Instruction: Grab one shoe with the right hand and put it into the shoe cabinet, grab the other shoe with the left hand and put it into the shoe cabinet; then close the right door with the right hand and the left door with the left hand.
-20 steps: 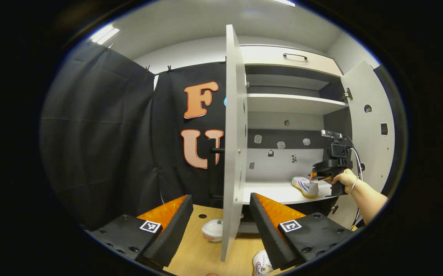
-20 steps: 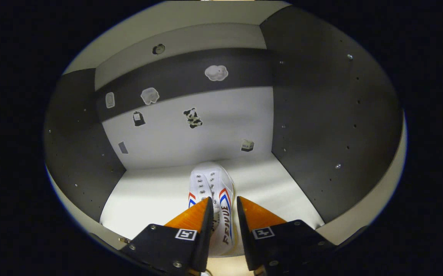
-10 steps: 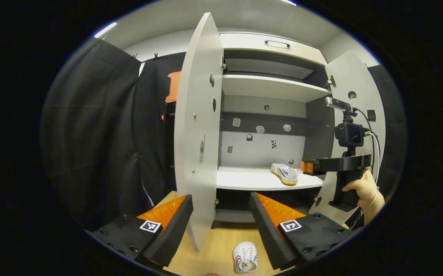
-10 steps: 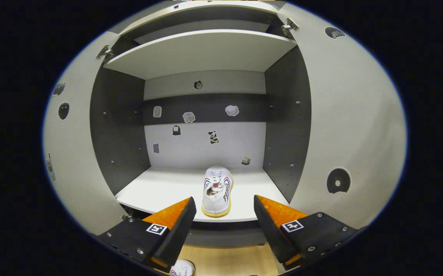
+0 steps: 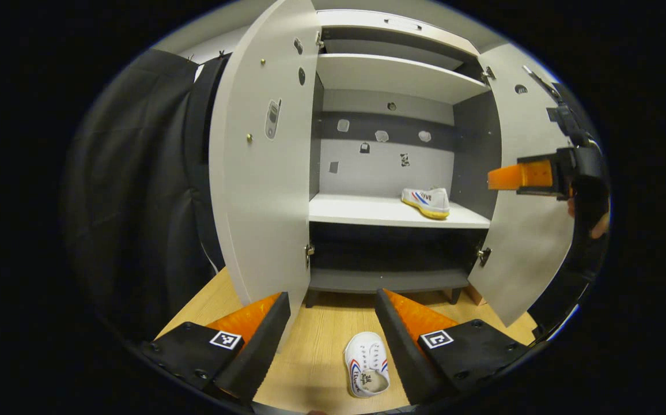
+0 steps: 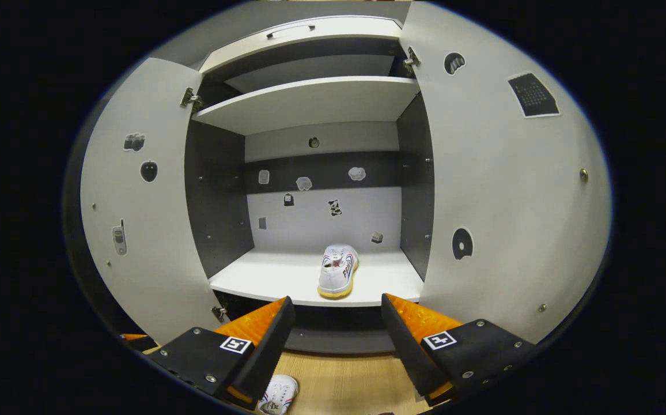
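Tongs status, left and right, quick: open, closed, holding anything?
Left tongs: open, holding nothing; one shoe lies on the floor between them.
Right tongs: open, holding nothing; other shoe sits on the cabinet shelf.

one shoe (image 6: 337,271) on cabinet shelf (image 6: 264,282), right half | other shoe (image 5: 367,363) on floor (image 5: 321,323) before cabinet

In my left gripper view, my right gripper (image 5: 503,177) sits at the far edge, so its far finger is hidden behind the near one and I cannot tell how wide it stands; my hand (image 5: 597,222) holding it is mostly cut off. In my right gripper view, the shoe on the floor (image 6: 278,399) is half covered by my finger (image 6: 264,351) and clipped by the bottom edge. The stickers (image 6: 304,183) on the cabinet's back wall are too small to make out.
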Available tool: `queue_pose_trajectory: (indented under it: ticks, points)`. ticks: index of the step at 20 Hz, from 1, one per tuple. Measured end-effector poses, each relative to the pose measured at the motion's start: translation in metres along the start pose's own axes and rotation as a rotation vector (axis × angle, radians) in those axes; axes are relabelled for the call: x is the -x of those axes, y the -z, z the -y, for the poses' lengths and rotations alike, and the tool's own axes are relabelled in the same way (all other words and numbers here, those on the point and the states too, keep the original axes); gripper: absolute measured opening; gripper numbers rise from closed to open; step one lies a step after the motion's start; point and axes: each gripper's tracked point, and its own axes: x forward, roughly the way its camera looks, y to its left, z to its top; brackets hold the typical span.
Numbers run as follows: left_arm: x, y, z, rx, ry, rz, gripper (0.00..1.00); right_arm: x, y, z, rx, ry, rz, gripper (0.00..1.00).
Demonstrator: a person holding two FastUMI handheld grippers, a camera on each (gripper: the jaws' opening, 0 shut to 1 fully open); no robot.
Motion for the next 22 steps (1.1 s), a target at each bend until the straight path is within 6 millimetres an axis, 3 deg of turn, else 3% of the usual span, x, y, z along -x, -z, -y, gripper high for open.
queue_pose_trajectory:
  ticks: [4,8,14,19,22]
  points:
    - [-0.020,0.063,0.017,0.004,0.050,-0.155,0.97,0.018,0.010,0.022,0.064,0.058,0.026,0.93]
    - [-0.041,0.122,0.036,0.002,0.115,-0.263,0.97,0.034,0.017,0.027,0.069,0.084,0.055,0.93]
    - [-0.069,0.214,0.043,-0.014,0.117,-0.467,0.99,0.051,0.017,0.030,0.121,0.098,0.082,0.93]
    - [-0.080,0.256,0.040,-0.006,0.117,-0.583,0.98,0.056,0.025,0.026,0.123,0.080,0.068,0.93]
    - [-0.084,0.269,0.041,-0.016,0.128,-0.607,0.98,0.055,0.032,0.026,0.123,0.082,0.057,0.93]
